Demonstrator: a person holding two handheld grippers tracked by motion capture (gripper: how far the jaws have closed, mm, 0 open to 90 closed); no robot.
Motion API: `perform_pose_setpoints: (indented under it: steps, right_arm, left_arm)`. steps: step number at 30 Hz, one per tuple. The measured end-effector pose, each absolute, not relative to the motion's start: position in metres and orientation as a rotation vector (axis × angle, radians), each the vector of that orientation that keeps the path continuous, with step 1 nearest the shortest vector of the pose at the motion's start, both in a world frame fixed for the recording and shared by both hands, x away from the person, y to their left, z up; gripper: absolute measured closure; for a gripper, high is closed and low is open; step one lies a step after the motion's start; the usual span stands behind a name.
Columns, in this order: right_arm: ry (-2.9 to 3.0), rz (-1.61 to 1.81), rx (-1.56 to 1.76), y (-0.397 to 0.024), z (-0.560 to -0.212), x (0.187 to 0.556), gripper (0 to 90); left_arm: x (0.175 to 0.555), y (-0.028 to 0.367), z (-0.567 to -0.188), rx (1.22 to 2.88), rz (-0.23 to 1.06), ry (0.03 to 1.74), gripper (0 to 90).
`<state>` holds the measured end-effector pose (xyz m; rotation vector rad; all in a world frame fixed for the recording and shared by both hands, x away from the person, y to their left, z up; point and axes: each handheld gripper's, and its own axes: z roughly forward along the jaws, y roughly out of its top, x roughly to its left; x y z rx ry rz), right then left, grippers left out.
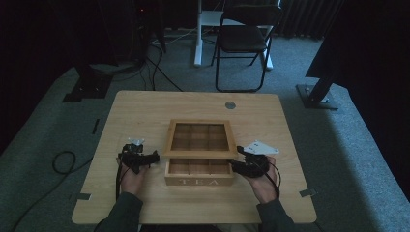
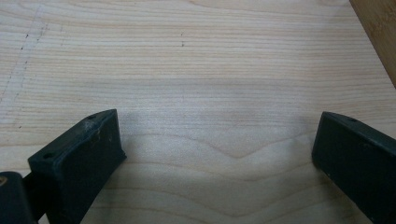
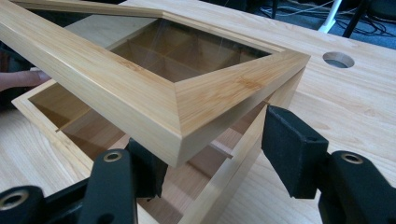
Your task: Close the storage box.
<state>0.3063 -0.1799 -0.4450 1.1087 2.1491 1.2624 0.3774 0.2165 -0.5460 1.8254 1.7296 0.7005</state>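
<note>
A wooden tea box marked "TEA" sits near the front middle of the desk, its glass-paned lid raised partway. At the box's right side, the right claw is on the lid's front corner; 1 jaw sits under that corner, the other stands beside it, and whether both press on the wood cannot be told. The left claw rests on the desk just left of the box, its 2 jaws spread wide over bare wood, gripping nothing.
</note>
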Motion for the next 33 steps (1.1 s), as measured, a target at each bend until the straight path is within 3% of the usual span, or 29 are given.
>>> perform_pose_setpoints:
  steps: [33]
  right_arm:
    - [2.215, 1.265, 1.073, -0.181, -0.47, 0.29, 43.8]
  left_arm:
    - [0.377, 0.216, -0.546, 1.826, 0.7, 1.73, 1.7]
